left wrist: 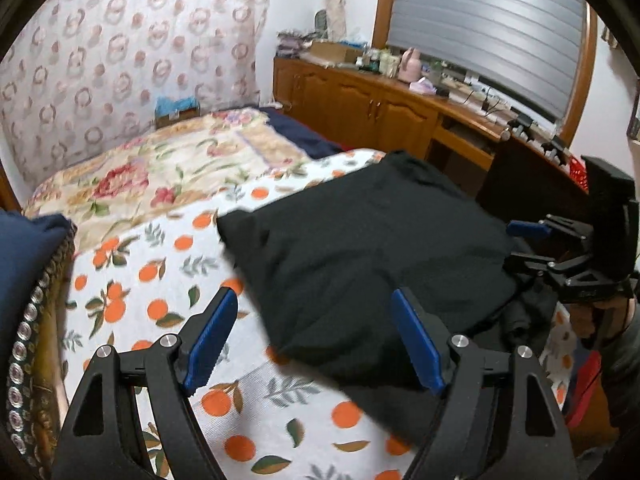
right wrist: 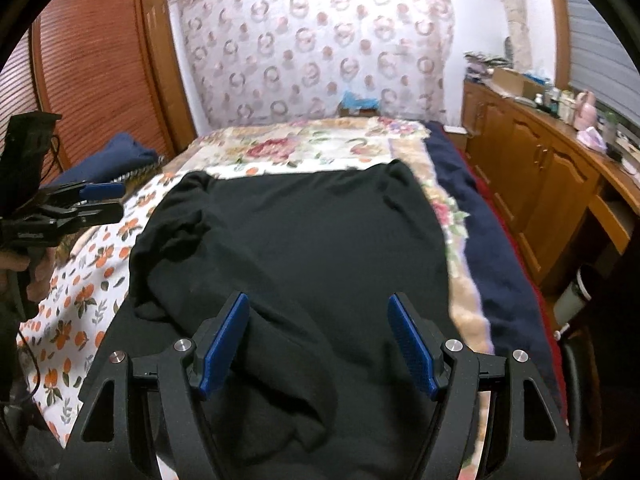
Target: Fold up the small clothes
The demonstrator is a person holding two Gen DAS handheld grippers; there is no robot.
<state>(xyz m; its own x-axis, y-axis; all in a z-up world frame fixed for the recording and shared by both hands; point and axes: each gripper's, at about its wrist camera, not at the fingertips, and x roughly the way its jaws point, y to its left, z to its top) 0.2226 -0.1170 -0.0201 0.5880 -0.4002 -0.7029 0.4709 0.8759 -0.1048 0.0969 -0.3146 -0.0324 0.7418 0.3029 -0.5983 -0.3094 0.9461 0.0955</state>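
Observation:
A black garment (left wrist: 372,256) lies spread on the bed, on an orange-print sheet (left wrist: 168,292). In the right wrist view the garment (right wrist: 304,232) fills the middle, with a sleeve rumpled at its left side and a fold of cloth near the front. My left gripper (left wrist: 316,320) is open and empty, just above the garment's near left edge. My right gripper (right wrist: 318,320) is open and empty above the garment's near part. Each gripper also shows in the other's view: the right one (left wrist: 520,244) at the garment's right edge, the left one (right wrist: 106,202) beside the bed's left side.
A floral bedspread (right wrist: 320,148) covers the far half of the bed. A navy blanket (right wrist: 492,248) runs along its right edge. A folded navy cloth (right wrist: 120,156) sits at the left. Wooden cabinets (right wrist: 532,184) with clutter on top line the right wall.

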